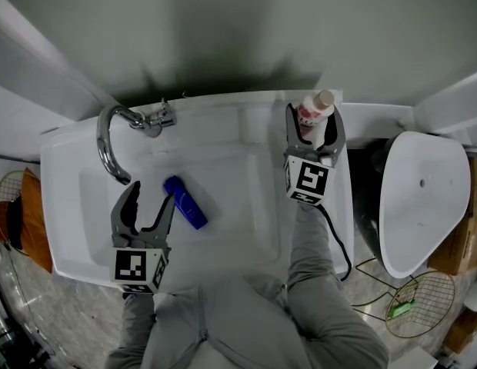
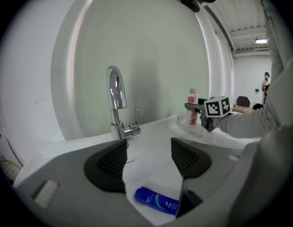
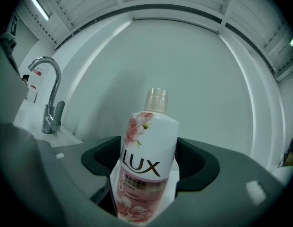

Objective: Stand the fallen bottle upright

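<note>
The right gripper [image 1: 315,115] has its 2 jaws closed against the sides of the bottle [image 3: 146,169], 1 dark pad pressed to each flank about halfway up the body. The bottle is white with pink flowers and a pale cap, and it stands upright on the flat back ledge of the sink [image 1: 223,108], at about 1 o'clock from the basin's middle, close to the grey-green wall.

The left gripper [image 1: 152,193] hangs over the basin at about 7 o'clock with its jaws spread wide and nothing between the pads; only bare white porcelain shows in the gap. Just beyond its tips, toward 1 o'clock from them, a blue tube [image 1: 185,202] lies flat on the basin floor, slanted from upper left to lower right.

The chrome faucet [image 1: 108,141] rises at about 11 o'clock on the back ledge and curves forward over the basin, well apart from both grippers. Off the sink's right side, at 3 o'clock, sits a white bowl-shaped fixture [image 1: 419,198].
</note>
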Tool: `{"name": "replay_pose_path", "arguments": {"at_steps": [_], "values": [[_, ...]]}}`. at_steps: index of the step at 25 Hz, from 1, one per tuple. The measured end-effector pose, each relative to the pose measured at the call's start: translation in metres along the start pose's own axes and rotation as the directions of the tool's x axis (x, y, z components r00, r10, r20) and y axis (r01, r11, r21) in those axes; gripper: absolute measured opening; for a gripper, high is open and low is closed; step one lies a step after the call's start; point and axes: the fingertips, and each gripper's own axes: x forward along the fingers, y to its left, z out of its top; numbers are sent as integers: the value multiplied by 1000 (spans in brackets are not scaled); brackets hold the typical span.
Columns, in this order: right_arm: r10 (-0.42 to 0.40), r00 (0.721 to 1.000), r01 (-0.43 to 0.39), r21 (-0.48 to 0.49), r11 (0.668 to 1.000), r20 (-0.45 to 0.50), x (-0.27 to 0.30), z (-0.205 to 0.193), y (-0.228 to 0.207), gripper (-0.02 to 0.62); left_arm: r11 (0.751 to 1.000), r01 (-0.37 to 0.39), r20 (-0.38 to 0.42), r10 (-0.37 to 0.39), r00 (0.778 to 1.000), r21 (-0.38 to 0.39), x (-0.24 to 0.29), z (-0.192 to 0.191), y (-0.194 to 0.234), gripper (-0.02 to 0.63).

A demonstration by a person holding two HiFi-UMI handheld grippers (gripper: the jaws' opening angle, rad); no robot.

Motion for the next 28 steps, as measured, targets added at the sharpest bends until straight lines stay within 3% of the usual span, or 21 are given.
{"name": "replay_pose_path", "arguments": {"at_steps": [13,16,20,22,24,28], "values": [[-1,996,4,-30,1000,94,-44,62,-5,341,998,-28,60,31,998,-49,-19,3,6,341],[58,993,-57,-17,998,107,-67,80,13,341,996,-43,81,49,995,-77,-29,0,12,341],[219,973,-218,-25,976,66,-92,92,72,341,992,-67,115,79,990,-107,-45,-2,21,341],[317,948,-317,-4,948,10,-102,80,110,341,989,-81,135,98,986,-123,-54,-4,26,341],[420,905,-419,30,908,-71,-110,58,151,341,984,-101,150,124,981,-148,-64,-9,31,341],[590,773,-581,112,806,-234,-124,19,224,341,970,-151,169,184,968,-193,-87,-18,42,341]]}}
